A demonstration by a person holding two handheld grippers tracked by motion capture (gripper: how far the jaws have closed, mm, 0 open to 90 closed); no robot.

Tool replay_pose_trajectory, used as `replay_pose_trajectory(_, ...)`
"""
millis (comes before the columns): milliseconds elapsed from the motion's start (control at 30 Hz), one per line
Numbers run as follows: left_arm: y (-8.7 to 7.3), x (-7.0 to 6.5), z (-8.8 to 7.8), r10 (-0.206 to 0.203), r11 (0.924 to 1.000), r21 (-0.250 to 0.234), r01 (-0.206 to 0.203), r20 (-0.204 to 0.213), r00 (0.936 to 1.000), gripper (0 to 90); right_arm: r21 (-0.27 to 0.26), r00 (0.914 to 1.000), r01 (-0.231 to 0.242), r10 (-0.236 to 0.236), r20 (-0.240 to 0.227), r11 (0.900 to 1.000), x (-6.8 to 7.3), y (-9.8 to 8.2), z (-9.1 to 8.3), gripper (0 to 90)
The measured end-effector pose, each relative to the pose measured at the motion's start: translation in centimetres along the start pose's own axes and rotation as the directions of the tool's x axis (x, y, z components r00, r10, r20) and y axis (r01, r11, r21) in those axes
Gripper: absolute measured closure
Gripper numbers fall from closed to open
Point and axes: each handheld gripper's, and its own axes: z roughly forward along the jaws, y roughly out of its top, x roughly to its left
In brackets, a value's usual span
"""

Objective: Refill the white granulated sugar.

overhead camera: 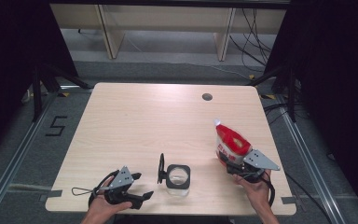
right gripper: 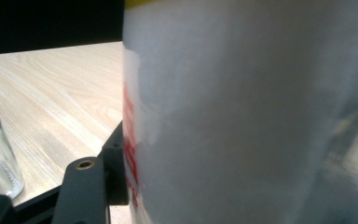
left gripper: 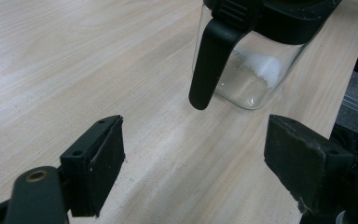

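Your left gripper (overhead camera: 141, 185) rests wide open beside the glass jar (overhead camera: 178, 179) near the table (overhead camera: 135, 121) front edge. Your right gripper (overhead camera: 237, 164) clamps the red-and-white bag (overhead camera: 230, 141), held above the table's right side.

**One readable sign: a "5" on the floor**

A black digit "5" (overhead camera: 56, 126) is marked on the grey floor, just left of the wooden table (overhead camera: 135, 116), about level with the middle of its left edge.

The red and white bag (overhead camera: 230, 143) held near the table's right edge carries printing on its front, but it is too small and blurred to read in the high view. In the right gripper view, red marks (right gripper: 129, 140) run down the bag's white side; they are cut off and out of focus, so no letters can be made out.
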Motion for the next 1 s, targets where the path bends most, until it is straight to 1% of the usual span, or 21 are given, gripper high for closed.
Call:
replay_pose_trajectory(33, 0.1, 0.2, 0.0, 0.031, 0.9995, 0.003, -0.031, 0.003, 0.9995, 19.5, -0.011, 0.9998, 0.018, -0.018, -0.003, 1.0, 0.1, 0.2, -0.2, 39.3)
replay_pose_trajectory(67, 0.1, 0.1, 0.0, 0.03, 0.9995, 0.002, -0.03, 0.001, 0.9995, 19.5, -0.004, 0.9987, 0.048, -0.048, 0.014, 0.999, 0.0, 0.4, -0.5, 39.3)
replay_pose_trajectory(100, 0.0, 0.1, 0.0, 0.03, 0.9996, 0.002, -0.03, -0.001, 0.9996, 19.5, 0.0, 0.9989, 0.047, -0.047, 0.002, 0.999, 0.4, 0.7, -0.8, 39.3)
replay_pose_trajectory(167, 0.0, 0.1, -0.1, 0.016, 0.9999, 0.001, -0.016, -0.004, 0.9999, 19.5, 0.023, 0.9947, 0.103, -0.103, 0.006, 0.994, 0.7, 1.0, -1.2, 39.3)
replay_pose_trajectory(200, 0.0, 0.0, -0.1, 0.004, 1.0, 0.003, -0.004, -0.008, 1.0, 19.5, 0.039, 0.9847, 0.174, -0.174, -0.006, 0.984, 1.4, 1.4, -1.5, 39.3)
replay_pose_trajectory(233, -0.1, 0.1, -0.1, 0.003, 1.0, -0.006, -0.003, -0.001, 1.0, 19.5, 0.039, 0.9847, 0.174, -0.174, -0.006, 0.984, 1.4, 1.4, -1.5, 39.3)
replay_pose_trajectory(300, 0.0, 0.0, -0.1, -0.006, 0.9999, -0.013, 0.006, 0.0, 1.0, 19.5, 0.056, 0.9781, 0.208, -0.207, -0.015, 0.977, 2.0, 1.5, -1.7, 39.4)
replay_pose_trajectory(367, 0.0, 0.0, -0.1, 0.003, 1.0, 0.002, -0.003, -0.007, 1.0, 19.5, 0.061, 0.9756, 0.219, -0.217, -0.032, 0.974, 2.7, 1.7, -1.9, 39.4)
replay_pose_trajectory(400, -0.1, 0.0, -0.1, -0.002, 1.0, -0.009, 0.002, -0.003, 1.0, 19.5, 0.066, 0.9633, 0.268, -0.268, -0.019, 0.961, 3.3, 2.0, -2.0, 39.4)
replay_pose_trajectory(433, -0.1, 0.0, -0.1, -0.002, 1.0, -0.009, 0.002, -0.003, 1.0, 19.5, 0.075, 0.9591, 0.283, -0.282, -0.024, 0.956, 3.6, 2.1, -2.1, 39.4)
replay_pose_trajectory(467, 0.0, 0.0, -0.1, -0.002, 1.0, 0.0, 0.002, -0.004, 1.0, 19.5, 0.075, 0.9591, 0.283, -0.282, -0.024, 0.956, 3.6, 2.1, -2.1, 39.4)
replay_pose_trajectory(500, 0.0, 0.0, -0.1, -0.001, 1.0, 0.002, 0.001, -0.005, 1.0, 19.5, 0.077, 0.954, 0.3, -0.299, -0.025, 0.951, 3.9, 2.2, -2.3, 39.4)
replay_pose_trajectory(533, 0.0, 0.1, -0.2, 0.018, 0.9997, 0.016, -0.018, -0.013, 0.9997, 19.5, 0.081, 0.946, 0.324, -0.323, -0.032, 0.943, 4.1, 2.3, -2.4, 39.4)
replay_pose_trajectory(567, 0.0, 0.2, -0.2, 0.02, 0.9996, 0.02, -0.02, -0.016, 0.9997, 19.5, 0.083, 0.9444, 0.329, -0.327, -0.029, 0.941, 4.3, 2.3, -2.6, 39.4)
replay_pose_trajectory(600, -0.1, 0.0, -0.1, -0.004, 1.0, -0.002, 0.004, -0.007, 1.0, 19.5, 0.08, 0.9364, 0.351, -0.349, -0.033, 0.933, 4.5, 2.4, -2.6, 39.4)
replay_pose_trajectory(633, 0.0, 0.0, -0.1, -0.001, 1.0, -0.002, 0.001, -0.008, 1.0, 19.5, 0.09, 0.9312, 0.365, -0.363, -0.035, 0.927, 4.8, 2.5, -2.9, 39.4)
replay_pose_trajectory(700, 0.0, 0.1, -0.1, 0.008, 0.9999, 0.007, -0.007, -0.012, 0.9999, 19.5, 0.098, 0.9064, 0.422, -0.421, -0.036, 0.901, 5.2, 2.6, -3.1, 39.5)
replay_pose_trajectory(867, -0.1, 0.0, -0.1, 0.001, 1.0, 0.0, -0.001, -0.012, 0.9999, 19.5, 0.117, 0.8554, 0.516, -0.518, -0.018, 0.849, 6.3, 2.9, -3.9, 39.5)
replay_pose_trajectory(900, -0.1, 0.0, -0.1, 0.001, 1.0, 0.001, -0.001, -0.011, 0.9999, 19.5, 0.129, 0.8237, 0.563, -0.567, -0.008, 0.816, 6.5, 2.9, -4.1, 39.6)
replay_pose_trajectory(933, 0.0, 0.0, -0.1, 0.0, 1.0, 0.005, 0.0, -0.007, 1.0, 19.5, 0.134, 0.7991, 0.596, -0.601, -0.006, 0.791, 6.5, 3.0, -4.1, 39.5)
replay_pose_trajectory(1000, 0.0, 0.0, -0.1, 0.006, 1.0, 0.003, -0.006, -0.01, 0.9999, 19.5, 0.144, 0.7796, 0.62, -0.626, -0.003, 0.771, 6.8, 3.1, -4.4, 39.6)
